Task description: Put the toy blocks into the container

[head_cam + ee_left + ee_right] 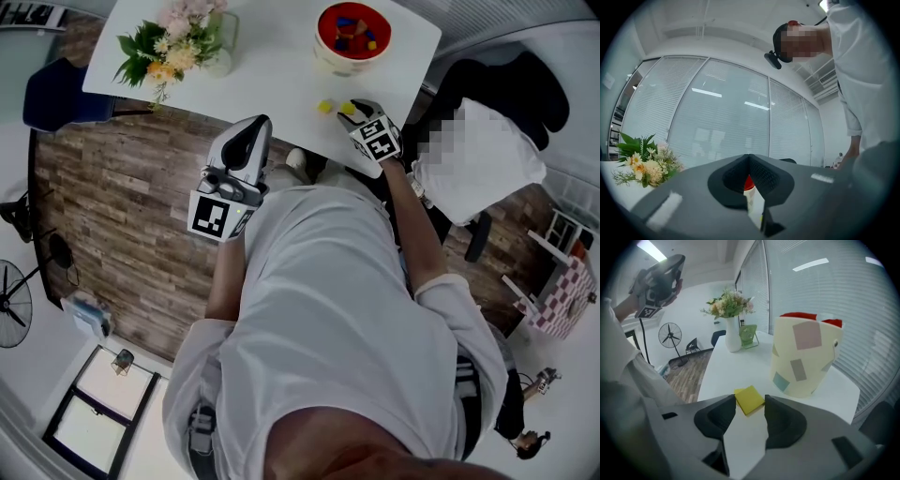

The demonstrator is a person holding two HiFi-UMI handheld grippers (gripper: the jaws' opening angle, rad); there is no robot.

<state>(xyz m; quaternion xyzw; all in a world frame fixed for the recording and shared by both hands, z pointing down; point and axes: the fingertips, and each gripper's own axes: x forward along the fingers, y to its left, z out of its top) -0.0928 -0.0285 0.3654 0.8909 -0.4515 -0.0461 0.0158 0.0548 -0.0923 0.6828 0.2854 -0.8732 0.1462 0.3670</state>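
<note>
Pinching the yellow block (750, 398), the right claw (750, 402) covers its sides; left claw (749, 159) pressed together.

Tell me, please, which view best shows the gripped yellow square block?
The right gripper view: the yellow square block sits large between the jaws of the right gripper. The head view gives a tiny yellow spot; the left gripper view, nothing clear.

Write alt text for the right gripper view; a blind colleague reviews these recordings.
The jaws of the right gripper clamp a yellow block over a white table. Just beyond stands a cream container with pastel patches and red at its top; farther back, a white vase of flowers.
</note>
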